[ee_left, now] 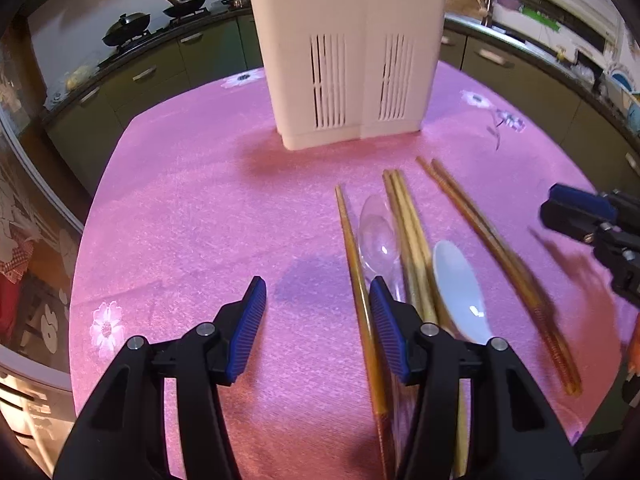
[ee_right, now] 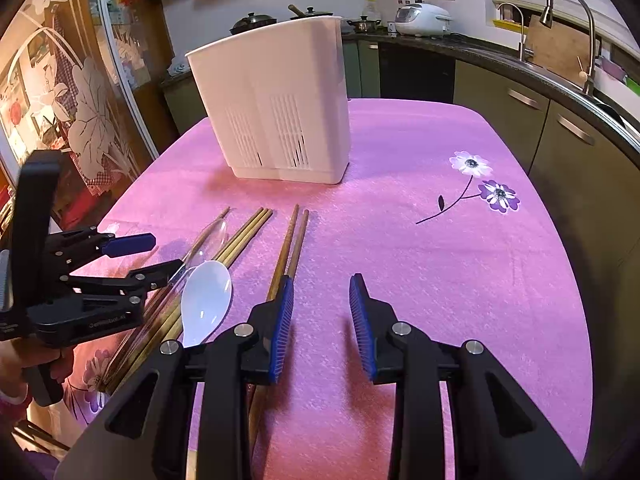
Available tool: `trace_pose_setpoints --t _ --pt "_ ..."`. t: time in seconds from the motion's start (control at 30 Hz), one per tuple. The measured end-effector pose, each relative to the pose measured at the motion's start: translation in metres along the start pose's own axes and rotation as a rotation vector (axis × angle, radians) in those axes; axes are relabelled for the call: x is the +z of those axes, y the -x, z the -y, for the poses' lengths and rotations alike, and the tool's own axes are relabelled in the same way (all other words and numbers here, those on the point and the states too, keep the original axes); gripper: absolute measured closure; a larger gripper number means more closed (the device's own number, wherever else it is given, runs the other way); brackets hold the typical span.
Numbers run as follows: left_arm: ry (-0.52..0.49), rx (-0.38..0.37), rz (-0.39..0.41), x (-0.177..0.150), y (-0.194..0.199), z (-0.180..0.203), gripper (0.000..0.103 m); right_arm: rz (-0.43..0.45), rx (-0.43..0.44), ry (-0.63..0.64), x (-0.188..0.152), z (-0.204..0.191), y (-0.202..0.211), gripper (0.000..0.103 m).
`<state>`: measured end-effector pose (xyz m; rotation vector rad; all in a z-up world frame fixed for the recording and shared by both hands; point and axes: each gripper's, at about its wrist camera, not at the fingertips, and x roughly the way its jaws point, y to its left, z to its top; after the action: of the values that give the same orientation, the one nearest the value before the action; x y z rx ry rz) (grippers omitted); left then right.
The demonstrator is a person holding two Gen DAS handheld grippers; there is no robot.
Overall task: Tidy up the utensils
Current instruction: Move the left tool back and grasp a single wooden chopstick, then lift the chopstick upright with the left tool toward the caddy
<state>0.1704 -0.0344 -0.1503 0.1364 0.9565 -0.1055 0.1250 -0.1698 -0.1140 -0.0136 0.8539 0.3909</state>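
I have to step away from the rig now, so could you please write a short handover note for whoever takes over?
Left gripper: open, holding nothing, low over the pink tablecloth at the left edge of the utensils.
Right gripper: open, holding nothing, its left finger over the dark brown chopstick pair.
Things: white slotted plastic utensil holder stands upright at the far side. In front of it lie a single amber chopstick, clear plastic spoon, pale bamboo chopsticks and white spoon.
Done: nothing visibly placed.
Left: every utensil on the cloth goes into the holder.
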Motion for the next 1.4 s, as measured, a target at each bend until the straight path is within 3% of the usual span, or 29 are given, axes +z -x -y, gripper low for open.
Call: trace_pose_setpoints --t 0.23,0.4,0.5,0.57,0.6,0.63,0.7,1.13,1.4 --pt "0.008 0.053 -0.034 0.001 -0.002 -0.023 0.049 0.001 -0.006 0.002 0.001 0.001 0.001 0.073" --pt "0.097 -0.019 -0.080 0.005 -0.008 -0.039 0.047 -0.027 -0.007 0.018 0.005 -0.003 -0.007 0.073" --pt "0.090 -0.010 -0.071 0.009 -0.012 -0.035 0.046 -0.062 -0.007 0.044 0.009 -0.008 -0.016 0.073" --pt "0.092 -0.021 -0.065 0.012 -0.013 -0.034 0.059 -0.090 -0.009 0.059 0.014 -0.011 -0.022 0.073" --pt "0.083 -0.025 -0.061 0.013 -0.013 -0.032 0.082 -0.099 -0.014 0.063 0.016 -0.011 -0.024 0.073" --pt "0.073 -0.035 -0.064 0.014 -0.013 -0.030 0.094 -0.106 -0.021 0.067 0.020 -0.011 -0.027 0.073" --pt "0.063 -0.041 -0.068 0.014 -0.013 -0.029 0.097 -0.120 -0.011 0.068 0.022 -0.011 -0.030 0.073" --pt "0.048 -0.028 -0.052 0.007 -0.009 -0.033 0.097 -0.161 -0.081 0.083 0.024 -0.021 -0.052 0.073" --pt "0.040 -0.024 -0.046 0.007 -0.010 -0.033 0.097 -0.213 -0.073 0.106 0.028 -0.031 -0.064 0.073"
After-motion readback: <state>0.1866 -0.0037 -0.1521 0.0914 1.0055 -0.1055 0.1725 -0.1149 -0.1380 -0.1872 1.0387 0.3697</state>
